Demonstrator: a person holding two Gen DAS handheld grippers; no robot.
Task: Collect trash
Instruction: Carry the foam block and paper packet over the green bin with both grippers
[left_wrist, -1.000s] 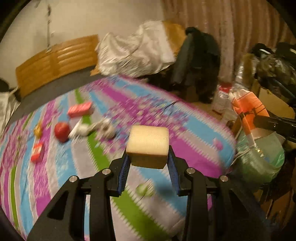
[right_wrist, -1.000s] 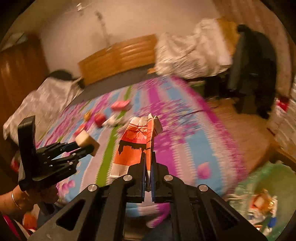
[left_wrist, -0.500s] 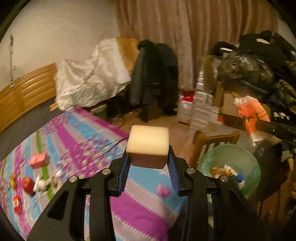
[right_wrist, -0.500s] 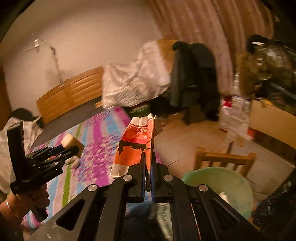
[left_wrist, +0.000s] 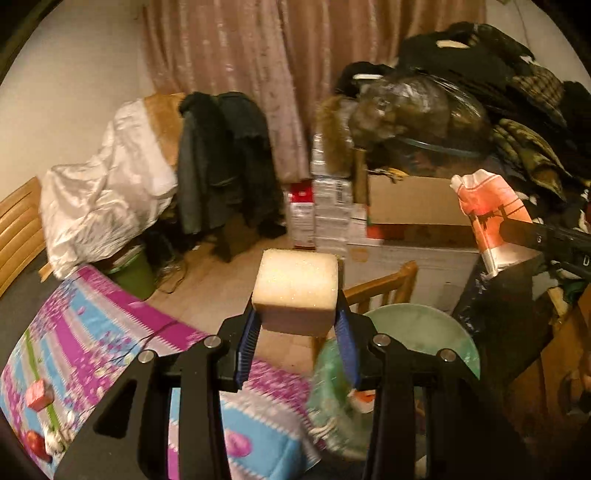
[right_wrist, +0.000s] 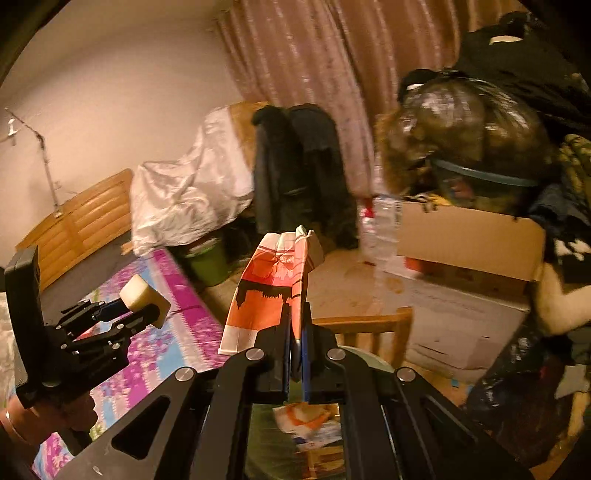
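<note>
My left gripper (left_wrist: 297, 328) is shut on a pale yellow foam block (left_wrist: 297, 291), held in the air above the bed's foot edge, just left of a green trash bin (left_wrist: 417, 332). It also shows in the right wrist view (right_wrist: 138, 314) with the foam block (right_wrist: 142, 299). My right gripper (right_wrist: 295, 343) is shut on a flattened orange and white paper carton (right_wrist: 273, 291), held above the bin (right_wrist: 325, 417), which holds wrappers. The carton also shows in the left wrist view (left_wrist: 487, 214) at the right.
A bed with a purple and blue patterned cover (left_wrist: 92, 350) lies at the left, with a red box (left_wrist: 38, 393) and an apple (left_wrist: 35, 443) on it. A wooden chair (left_wrist: 388, 284), cardboard boxes (left_wrist: 413, 206), dark bags and a hung coat (left_wrist: 221, 162) stand behind the bin.
Both grippers have swung right, away from the bed and toward the green bin, each keeping its hold. The bin now lies directly under the right gripper.
</note>
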